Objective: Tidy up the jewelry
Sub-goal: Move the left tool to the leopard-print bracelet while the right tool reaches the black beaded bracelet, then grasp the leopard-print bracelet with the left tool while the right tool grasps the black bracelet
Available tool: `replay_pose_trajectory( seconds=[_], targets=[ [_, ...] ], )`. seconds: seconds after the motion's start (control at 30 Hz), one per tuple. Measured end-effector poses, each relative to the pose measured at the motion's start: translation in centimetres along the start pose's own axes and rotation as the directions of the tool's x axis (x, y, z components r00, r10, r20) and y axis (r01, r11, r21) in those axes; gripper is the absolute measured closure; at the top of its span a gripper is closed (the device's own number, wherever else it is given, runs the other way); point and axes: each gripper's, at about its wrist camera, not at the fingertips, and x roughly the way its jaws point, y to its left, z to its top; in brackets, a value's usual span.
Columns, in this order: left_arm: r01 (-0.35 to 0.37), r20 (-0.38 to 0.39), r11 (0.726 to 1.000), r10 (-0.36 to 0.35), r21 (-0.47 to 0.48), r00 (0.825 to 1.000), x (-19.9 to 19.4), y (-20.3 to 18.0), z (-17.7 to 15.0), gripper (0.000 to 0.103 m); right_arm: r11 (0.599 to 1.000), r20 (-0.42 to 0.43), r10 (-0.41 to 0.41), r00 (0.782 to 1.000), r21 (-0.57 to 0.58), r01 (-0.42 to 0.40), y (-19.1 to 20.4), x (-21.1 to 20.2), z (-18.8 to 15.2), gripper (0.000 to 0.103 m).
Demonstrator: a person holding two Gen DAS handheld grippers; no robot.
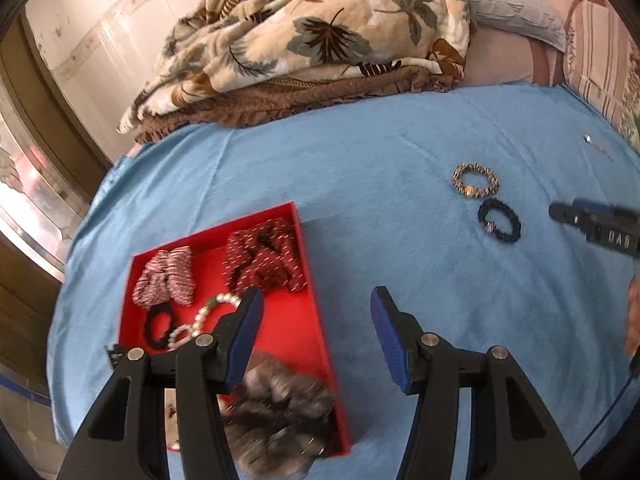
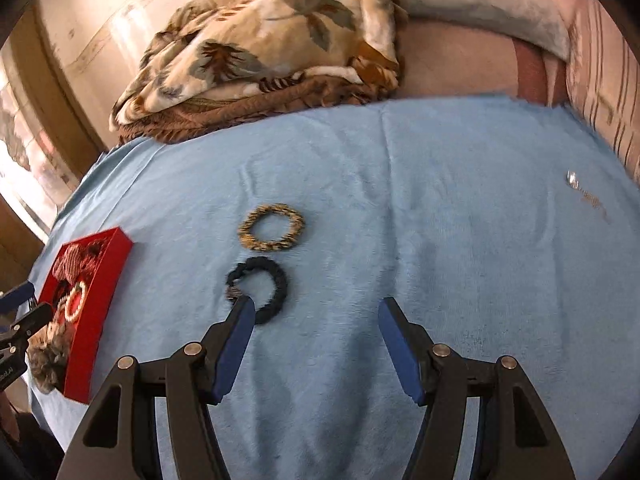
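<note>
A red tray (image 1: 296, 336) lies on the blue cloth (image 1: 400, 200) and holds a striped bow (image 1: 166, 276), a dark red bow (image 1: 264, 258), a black hair tie (image 1: 158, 326), a pearl bracelet (image 1: 200, 316) and a grey furry scrunchie (image 1: 280, 412). My left gripper (image 1: 316, 300) is open and empty above the tray's right edge. A gold-patterned scrunchie (image 2: 271, 227) and a dark blue scrunchie (image 2: 258, 288) lie on the cloth. My right gripper (image 2: 316, 308) is open and empty, its left fingertip just in front of the dark blue scrunchie. A thin chain (image 2: 588, 196) lies far right.
A leaf-print blanket (image 1: 312, 32) on a brown quilt lies at the back of the bed. Pillows (image 1: 516, 4) lie at the back right. A wall and door frame stand on the left. The right gripper shows in the left wrist view (image 1: 600, 228).
</note>
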Motion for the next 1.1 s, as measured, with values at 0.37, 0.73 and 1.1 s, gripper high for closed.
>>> replay_pose_trajectory(
  seconds=[0.37,0.73,1.1],
  targets=[
    [0.070,-0.014,0.997,-0.070,-0.020,0.997,3.5,-3.2,5.2,0.048,0.994,-0.009,0.076,0.997,0.074,-0.075,-1.7,0.9,0.9,0.034],
    [0.156,-0.059,0.986,-0.159,-0.054,0.985,9.9,-5.3,9.6,0.048,0.991,-0.040,0.132,0.991,0.003,-0.132,0.9,3.1,0.4,0.045],
    [0.235,-0.092,0.972,-0.233,0.014,0.968,13.8,-7.8,12.1,0.048,0.989,-0.043,0.139,0.989,-0.037,-0.140,1.9,4.3,0.0,0.047]
  ],
)
